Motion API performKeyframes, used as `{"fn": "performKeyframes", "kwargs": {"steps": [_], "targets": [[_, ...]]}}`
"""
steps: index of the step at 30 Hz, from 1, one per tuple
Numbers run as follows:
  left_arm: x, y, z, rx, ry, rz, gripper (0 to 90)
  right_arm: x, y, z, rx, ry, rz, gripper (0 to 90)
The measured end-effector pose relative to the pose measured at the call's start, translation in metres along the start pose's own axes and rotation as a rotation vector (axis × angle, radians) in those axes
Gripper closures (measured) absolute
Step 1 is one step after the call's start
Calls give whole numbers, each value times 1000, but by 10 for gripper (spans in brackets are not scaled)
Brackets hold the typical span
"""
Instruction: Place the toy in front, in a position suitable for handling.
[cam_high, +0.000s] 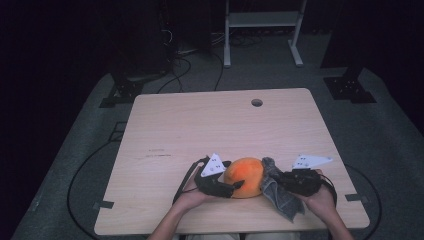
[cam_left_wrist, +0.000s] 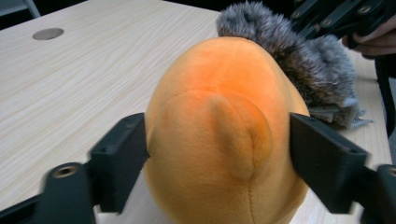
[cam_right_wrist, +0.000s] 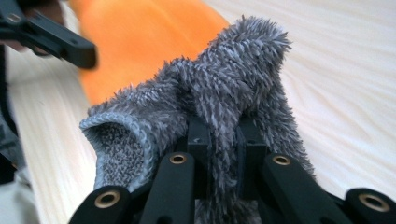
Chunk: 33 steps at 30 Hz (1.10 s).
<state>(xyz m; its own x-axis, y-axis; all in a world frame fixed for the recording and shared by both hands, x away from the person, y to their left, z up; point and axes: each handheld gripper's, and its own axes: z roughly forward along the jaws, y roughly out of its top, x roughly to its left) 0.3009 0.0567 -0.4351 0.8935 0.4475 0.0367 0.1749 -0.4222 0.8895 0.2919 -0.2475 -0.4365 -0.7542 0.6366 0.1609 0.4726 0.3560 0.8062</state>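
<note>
A dim room with dark carpet and trailing cables surrounds a pale wooden worktop (cam_high: 200, 130) with a small round hole near its far edge. At the near edge, the left gripper (cam_left_wrist: 219, 158) has its two black jaws spread wide and pressed against opposite sides of an orange plush toy (cam_left_wrist: 224, 135), a rounded, soft shape resting on the worktop; the hold appears meant to keep it steady. Just to the toy's right, the right gripper (cam_right_wrist: 219, 135) has its jaws closed tight on a fold of fluffy grey cloth (cam_right_wrist: 224, 93), pinching it so the cloth stands up between them and lies against the toy's side. This looks like wiping or wrapping the toy: one gripper braces while the other works the cloth. In the high view, the person's hands come in from the bottom edge, the toy sits between the two grippers, and the cloth's loose end trails toward the front edge.
</note>
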Motion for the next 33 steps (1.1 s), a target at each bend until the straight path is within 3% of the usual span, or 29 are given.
{"fn": "performKeyframes", "kwargs": {"steps": [2,7,10,12,17,19,21,23,25,28,31,33], "targets": [[-3,0,-1,5,-3,30,306,-4,-3,-6,9,-28,7,787],[-3,-2,-2,7,-31,63,345,5,9,-18,-97,5,2,786],[-2,-4,-3,9,-40,76,344,6,7,-6,-55,6,-12,783],[0,-5,-4,9,-36,69,341,-1,2,0,-47,31,24,783],[1,-6,-5,5,-45,68,336,-9,-8,0,20,-18,41,783],[0,-6,-4,3,-51,80,336,-5,-3,-8,-17,-22,30,782],[-3,-6,-2,-9,-53,72,327,2,7,-15,-84,13,19,781],[-4,-6,-1,-12,-45,71,321,9,15,-15,-106,38,-5,781],[-3,-6,-3,-7,-42,73,311,11,15,-7,-73,31,-23,781],[-1,-7,-3,-10,-48,61,309,-1,5,-1,-56,46,32,781],[1,-8,-3,-13,-52,49,310,-10,-5,0,8,-6,50,783],[-1,-7,-3,-11,-49,55,310,-11,-4,-4,8,-25,45,783]]}}
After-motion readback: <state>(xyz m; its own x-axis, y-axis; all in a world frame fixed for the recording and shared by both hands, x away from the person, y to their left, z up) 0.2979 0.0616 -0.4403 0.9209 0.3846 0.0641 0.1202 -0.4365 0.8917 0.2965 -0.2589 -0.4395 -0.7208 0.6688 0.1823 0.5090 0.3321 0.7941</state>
